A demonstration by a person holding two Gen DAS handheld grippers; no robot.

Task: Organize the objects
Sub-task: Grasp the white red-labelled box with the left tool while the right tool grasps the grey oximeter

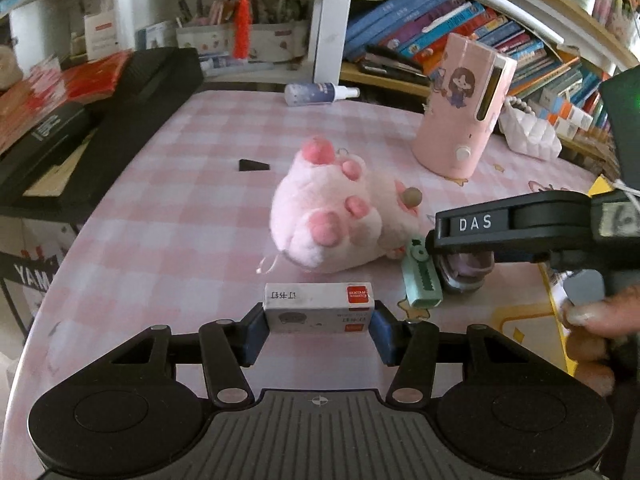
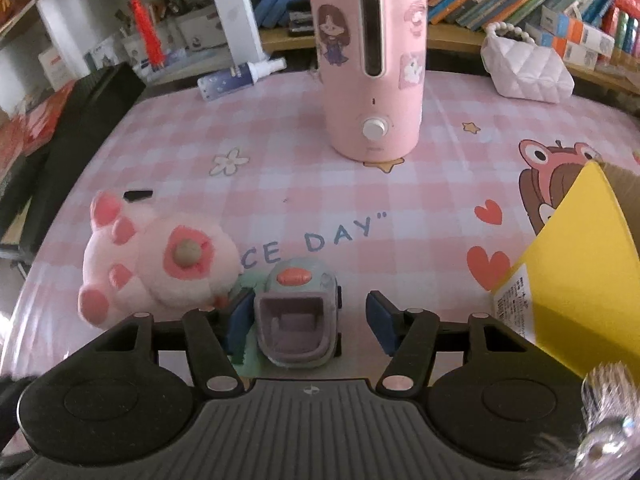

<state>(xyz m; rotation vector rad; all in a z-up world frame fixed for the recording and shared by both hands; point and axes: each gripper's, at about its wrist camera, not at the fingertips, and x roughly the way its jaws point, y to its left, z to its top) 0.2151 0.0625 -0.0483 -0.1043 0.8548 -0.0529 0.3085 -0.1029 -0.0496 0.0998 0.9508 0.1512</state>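
My left gripper (image 1: 318, 330) is shut on a small white staple box (image 1: 319, 307) with a red label, held just above the pink checked tablecloth. A pink plush paw (image 1: 328, 212) lies beyond it; it also shows in the right wrist view (image 2: 152, 264). My right gripper (image 2: 306, 322) is open around a small grey toy (image 2: 298, 316) with an orange button; the toy sits nearer the left finger. From the left wrist view the right gripper (image 1: 436, 254) hangs over that toy (image 1: 466, 274), next to a green stapler-like item (image 1: 422, 278).
A tall pink humidifier (image 2: 374, 60) stands mid-table. A spray bottle (image 2: 240, 74) lies at the back edge, a white quilted bag (image 2: 524, 66) at back right. A yellow box (image 2: 580, 264) is at the right. A black printer (image 1: 100, 120) sits left. A small black piece (image 1: 254, 165) lies on the cloth.
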